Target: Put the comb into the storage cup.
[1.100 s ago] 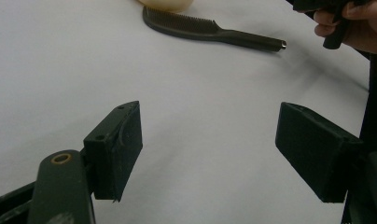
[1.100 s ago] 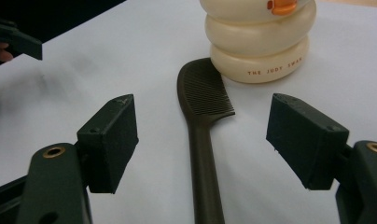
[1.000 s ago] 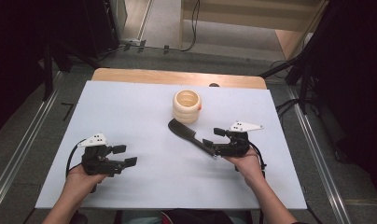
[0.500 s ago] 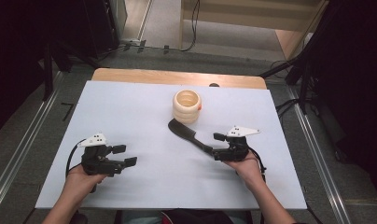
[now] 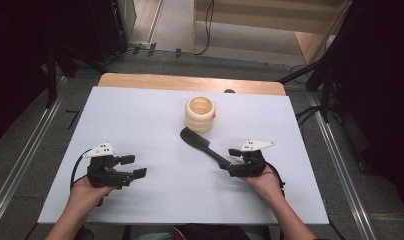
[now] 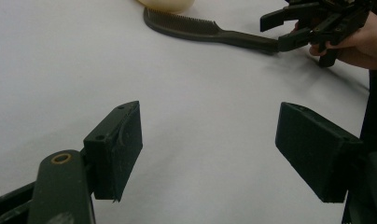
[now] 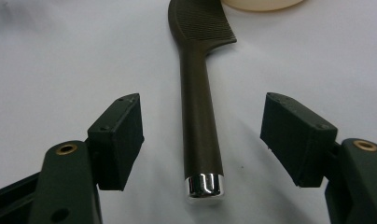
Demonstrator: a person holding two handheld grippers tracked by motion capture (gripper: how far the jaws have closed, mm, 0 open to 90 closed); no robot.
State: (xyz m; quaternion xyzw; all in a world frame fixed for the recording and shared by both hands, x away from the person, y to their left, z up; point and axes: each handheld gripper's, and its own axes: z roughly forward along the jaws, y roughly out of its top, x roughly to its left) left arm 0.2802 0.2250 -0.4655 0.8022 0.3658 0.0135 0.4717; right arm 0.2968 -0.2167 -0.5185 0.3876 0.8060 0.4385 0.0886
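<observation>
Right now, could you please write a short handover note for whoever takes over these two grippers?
Right gripper: open, its jaws have just been closing a little; the comb handle lies between them, untouched.
Left gripper: open, nothing between its jaws, low over the white table.
Comb: flat on the table, its toothed end near the cream cup.
Done: right gripper lined up on the handle.
Left: close on the handle and lift; probably the cup is the goal.

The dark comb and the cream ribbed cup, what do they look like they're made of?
The dark brown comb with a long handle looks like matte moulded plastic; its shiny end cap reflects like chrome. The cream ribbed cup has a dull, even surface, maybe plastic or silicone.
</observation>
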